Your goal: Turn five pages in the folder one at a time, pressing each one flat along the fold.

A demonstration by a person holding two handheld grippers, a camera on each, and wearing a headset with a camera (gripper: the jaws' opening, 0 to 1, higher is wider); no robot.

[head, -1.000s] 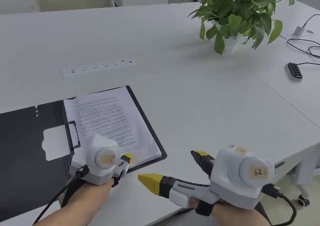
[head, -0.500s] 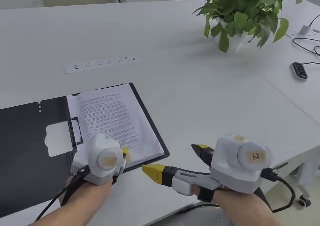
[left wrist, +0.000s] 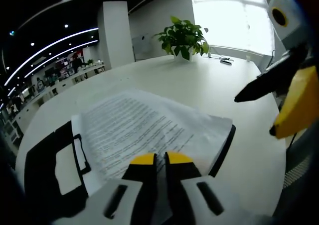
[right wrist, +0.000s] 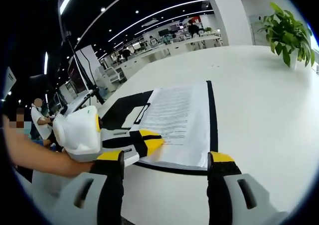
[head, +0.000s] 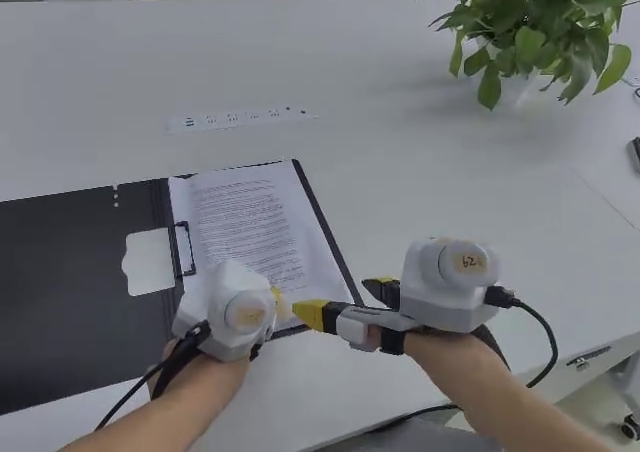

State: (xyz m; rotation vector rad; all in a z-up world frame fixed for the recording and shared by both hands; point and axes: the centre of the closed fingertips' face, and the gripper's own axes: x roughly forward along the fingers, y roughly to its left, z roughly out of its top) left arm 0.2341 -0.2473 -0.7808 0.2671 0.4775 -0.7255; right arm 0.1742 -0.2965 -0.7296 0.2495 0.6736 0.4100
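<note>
Right gripper [head: 342, 300], jaws wide, now sits closer to the near right corner of the folder [head: 60, 272], where the left gripper [left wrist: 155, 159], jaws nearly together, rests on the page [head: 250, 222]; the fold lies leftward of both

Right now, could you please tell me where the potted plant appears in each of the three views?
Head view: potted plant at the top right corner.
Left gripper view: plant at top centre.
Right gripper view: plant at the upper right edge.
Shared landmark: the printed page in the open folder, nearer than the plant everywhere.
</note>
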